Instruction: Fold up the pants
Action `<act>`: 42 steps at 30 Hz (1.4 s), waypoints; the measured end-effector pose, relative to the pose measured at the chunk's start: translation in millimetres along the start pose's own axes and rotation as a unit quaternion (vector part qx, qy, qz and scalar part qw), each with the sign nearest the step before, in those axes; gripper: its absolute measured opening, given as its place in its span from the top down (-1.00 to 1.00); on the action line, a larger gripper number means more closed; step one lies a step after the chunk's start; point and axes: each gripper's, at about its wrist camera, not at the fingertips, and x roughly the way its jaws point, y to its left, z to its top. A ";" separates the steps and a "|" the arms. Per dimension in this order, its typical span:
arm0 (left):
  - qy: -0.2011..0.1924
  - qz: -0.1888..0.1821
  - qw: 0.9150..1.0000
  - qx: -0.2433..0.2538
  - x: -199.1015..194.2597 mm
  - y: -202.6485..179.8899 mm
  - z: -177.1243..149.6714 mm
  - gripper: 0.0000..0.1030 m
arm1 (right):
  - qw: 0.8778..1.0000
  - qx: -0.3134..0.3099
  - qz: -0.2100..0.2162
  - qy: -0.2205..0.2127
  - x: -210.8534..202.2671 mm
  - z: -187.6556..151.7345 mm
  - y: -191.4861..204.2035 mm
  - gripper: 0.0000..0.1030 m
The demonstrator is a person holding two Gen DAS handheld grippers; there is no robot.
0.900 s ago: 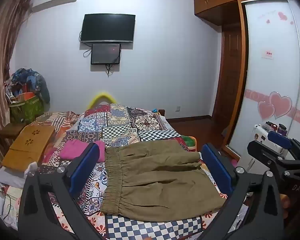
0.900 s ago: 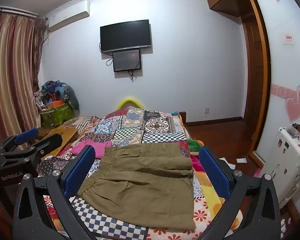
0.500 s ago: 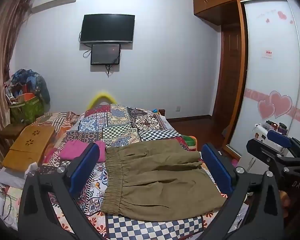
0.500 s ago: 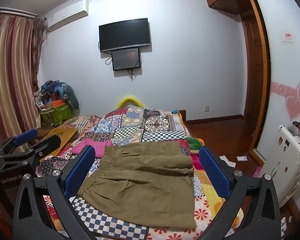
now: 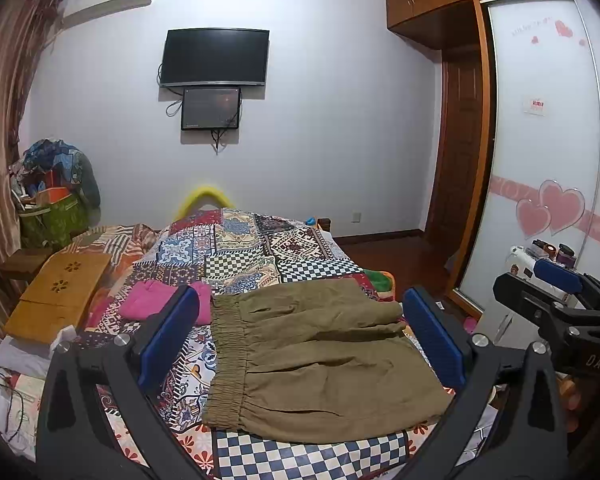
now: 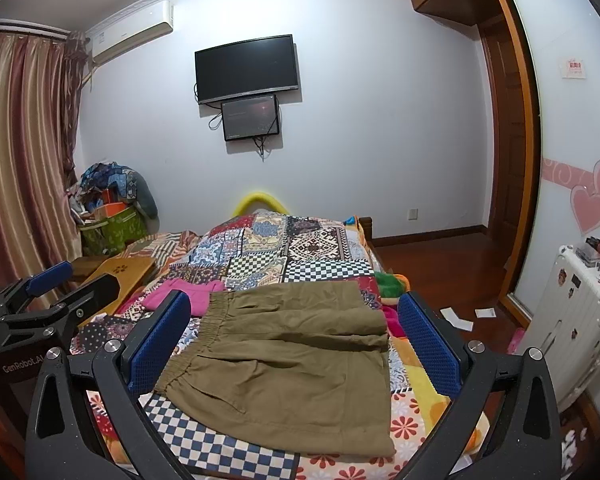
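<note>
Far left on the patchwork bedspread (image 5: 236,256): a wooden lap tray (image 5: 62,294), then a folded pink garment (image 5: 152,300) just beside the waistband of the olive pants (image 5: 320,356), lying flat and folded across the near end of the bed. Left gripper (image 5: 300,344) held above the pants, blue pads (image 5: 168,336) spread wide, nothing pinched. Further right, right gripper (image 6: 296,354) likewise spread to its widest over the pants (image 6: 296,368), touching nothing
</note>
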 end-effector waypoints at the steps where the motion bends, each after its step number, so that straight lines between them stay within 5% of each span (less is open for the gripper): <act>1: 0.000 0.000 1.000 0.000 0.1 0.1 0.0 -1.00 | 1.000 0.001 0.000 0.000 0.0 0.0 -0.1 -1.00; 42: 0.000 0.000 1.000 0.000 1.3 3.9 -2.0 -1.00 | 1.000 0.007 0.005 0.008 -1.8 1.0 -1.7 -1.00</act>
